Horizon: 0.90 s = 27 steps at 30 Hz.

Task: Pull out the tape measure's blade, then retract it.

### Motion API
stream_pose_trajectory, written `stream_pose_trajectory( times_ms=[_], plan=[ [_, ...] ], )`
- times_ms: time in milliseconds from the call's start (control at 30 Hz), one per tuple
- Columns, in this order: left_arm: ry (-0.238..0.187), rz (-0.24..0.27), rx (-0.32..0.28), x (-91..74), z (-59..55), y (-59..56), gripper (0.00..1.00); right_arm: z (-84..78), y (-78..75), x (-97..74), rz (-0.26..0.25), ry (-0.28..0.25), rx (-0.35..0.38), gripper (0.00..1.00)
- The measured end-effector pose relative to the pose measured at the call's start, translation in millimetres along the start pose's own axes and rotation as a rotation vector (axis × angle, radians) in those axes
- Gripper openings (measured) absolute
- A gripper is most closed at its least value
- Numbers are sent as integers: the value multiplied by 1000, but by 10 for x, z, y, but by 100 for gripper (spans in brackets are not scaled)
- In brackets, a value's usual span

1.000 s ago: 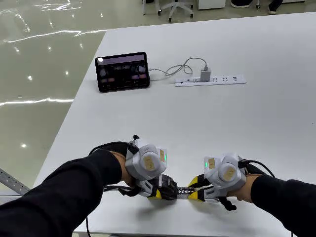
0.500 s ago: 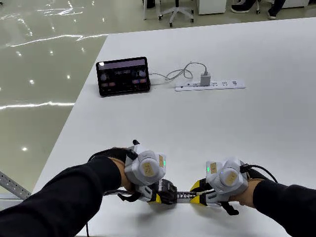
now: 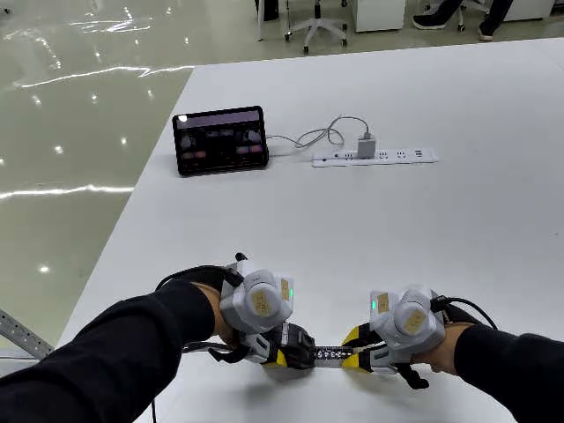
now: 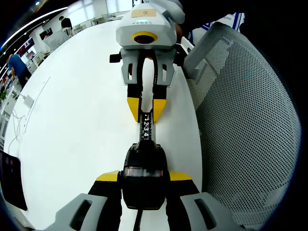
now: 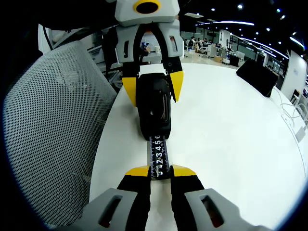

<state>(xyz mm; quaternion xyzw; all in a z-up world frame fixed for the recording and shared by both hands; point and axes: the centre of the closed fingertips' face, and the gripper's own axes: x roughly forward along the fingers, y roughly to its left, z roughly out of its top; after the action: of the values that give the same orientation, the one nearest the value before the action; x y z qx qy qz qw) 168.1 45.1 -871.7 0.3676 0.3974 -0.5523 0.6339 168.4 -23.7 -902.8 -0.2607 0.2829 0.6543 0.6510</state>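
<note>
A black tape measure case (image 3: 300, 344) rests on the white table (image 3: 352, 229) near its front edge. My left gripper (image 3: 289, 351) is shut on the case (image 4: 144, 166), its yellow tips on either flank. A short run of numbered blade (image 3: 331, 354) stretches from the case to my right gripper (image 3: 356, 349), which is shut on the blade's end (image 5: 157, 154). In the left gripper view my own gripper (image 4: 143, 179) faces the right gripper (image 4: 147, 108) across the blade (image 4: 146, 127). In the right gripper view my right gripper (image 5: 160, 172) faces the case (image 5: 154, 113) and the left gripper (image 5: 153, 89).
A dark tablet (image 3: 220, 139) stands at the table's far left. A white power strip (image 3: 374, 156) with a charger (image 3: 366, 141) and cable lies beside it. A grey mesh chair back (image 4: 250, 120) is close behind the table's front edge. The shiny floor (image 3: 70, 132) lies left.
The two grippers have drawn slightly apart, so a little more blade shows between the case and the right gripper. The head camera has tilted a bit.
</note>
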Motion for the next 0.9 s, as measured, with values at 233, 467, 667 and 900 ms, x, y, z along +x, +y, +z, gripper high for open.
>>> stream_pose_trajectory(
  times_ms=[233,467,667,900],
  plan=[
    [5,-3,2,3,1,1,31,-3,14,-8,-8,8,-22,11],
    [8,-3,4,5,3,1,31,-11,9,-9,-9,8,-15,10],
    [6,-2,4,6,2,0,31,-45,8,-31,-10,7,-4,10],
    [7,-1,1,7,0,1,31,-83,4,-64,-13,9,2,10]
  ],
)
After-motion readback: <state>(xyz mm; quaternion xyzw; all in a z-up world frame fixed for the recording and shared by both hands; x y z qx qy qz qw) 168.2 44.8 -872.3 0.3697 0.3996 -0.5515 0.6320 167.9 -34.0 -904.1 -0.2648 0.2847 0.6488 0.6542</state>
